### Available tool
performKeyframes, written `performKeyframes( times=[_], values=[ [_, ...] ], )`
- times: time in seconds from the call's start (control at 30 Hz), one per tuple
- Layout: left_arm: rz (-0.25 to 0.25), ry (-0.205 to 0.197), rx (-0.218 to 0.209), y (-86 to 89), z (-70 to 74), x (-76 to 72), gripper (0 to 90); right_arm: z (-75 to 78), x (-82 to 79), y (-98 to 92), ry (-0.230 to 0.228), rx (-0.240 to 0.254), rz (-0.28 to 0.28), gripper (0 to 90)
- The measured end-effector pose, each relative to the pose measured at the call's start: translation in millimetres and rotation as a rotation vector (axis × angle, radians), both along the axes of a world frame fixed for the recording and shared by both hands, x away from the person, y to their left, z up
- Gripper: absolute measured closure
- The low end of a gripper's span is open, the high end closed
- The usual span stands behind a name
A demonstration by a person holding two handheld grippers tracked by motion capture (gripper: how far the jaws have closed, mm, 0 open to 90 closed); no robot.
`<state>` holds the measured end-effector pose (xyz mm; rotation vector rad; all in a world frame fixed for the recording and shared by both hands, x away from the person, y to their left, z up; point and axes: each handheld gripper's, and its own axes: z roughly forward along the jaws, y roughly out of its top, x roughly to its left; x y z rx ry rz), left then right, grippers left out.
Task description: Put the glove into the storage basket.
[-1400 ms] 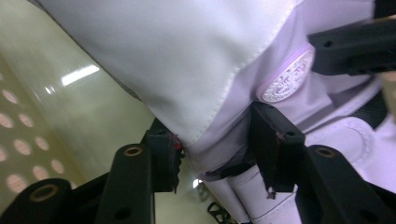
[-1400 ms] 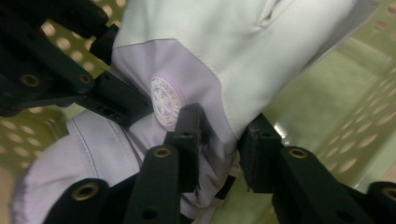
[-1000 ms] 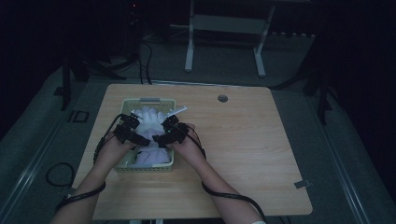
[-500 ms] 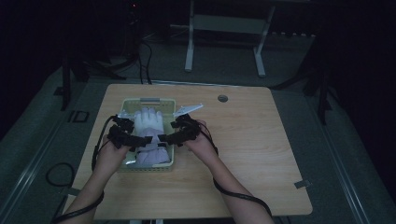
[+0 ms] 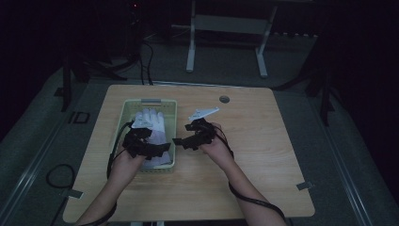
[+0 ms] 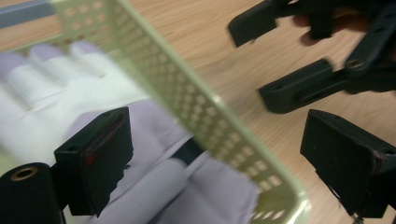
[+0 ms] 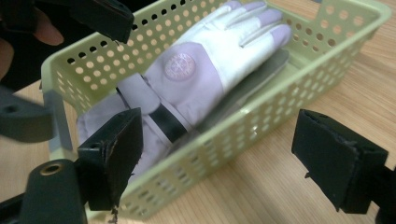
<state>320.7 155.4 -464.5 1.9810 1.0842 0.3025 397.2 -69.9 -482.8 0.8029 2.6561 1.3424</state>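
On the wooden table, in the high view: pale green basket at the left, white and lilac glove lying inside it. Left gripper over the near end of the basket, right gripper just beside the basket's right wall, over bare wood. Both spread wide, nothing between the jaws. Likely risk here: a jaw tip clipping the light basket's rim and dragging or tipping it, since both sit so close to that wall.

Along the left gripper's own jaws: gaping wide, straddling the perforated basket wall, glove beneath the left jaw, empty grip. Possible snag: closing now would pinch the wall together with the fabric.

Along the right gripper's jaws: likewise wide and empty, basket ahead, glove flat inside with a dark cuff strap; second layer of fabric under it, whether another glove cannot be told. Possible trouble: cuff catching on a lifting jaw and pulling the glove back out.

Against a second ago: both grippers then bunched over the glove in the basket, now drawn apart and toward the near side; jaws just been opening, nothing between them; glove left resting in the basket.
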Motion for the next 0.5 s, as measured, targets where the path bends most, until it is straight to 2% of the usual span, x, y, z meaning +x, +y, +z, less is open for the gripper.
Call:
performKeyframes(
  times=[0.07, 0.13, 0.2, 0.43, 0.5],
  values=[
    [-0.016, -0.018, -0.007, -9.1, 1.2, -3.7, 9.8, -0.9, -0.1, -5.1, -0.002, -0.004, -0.001, 16.6],
    [-0.042, -0.049, 0.031, -24.2, 2.7, -10.7, 9.8, -1.7, -0.3, -10.6, 0.0, 0.0, 0.006, 16.6],
    [-0.057, -0.053, 0.034, -29.2, 3.1, -13.1, 9.7, -2.3, -1.7, -16.4, -0.002, -0.001, 0.005, 16.6],
    [-0.141, -0.071, -0.001, -60.0, 5.4, -27.3, 9.7, -8.3, -4.6, -39.2, -0.017, -0.014, 0.002, 16.7],
    [-0.166, -0.068, 0.003, -68.5, 4.8, -30.2, 9.7, -11.6, -6.2, -46.4, -0.025, -0.022, 0.0, 16.6]
  ],
)
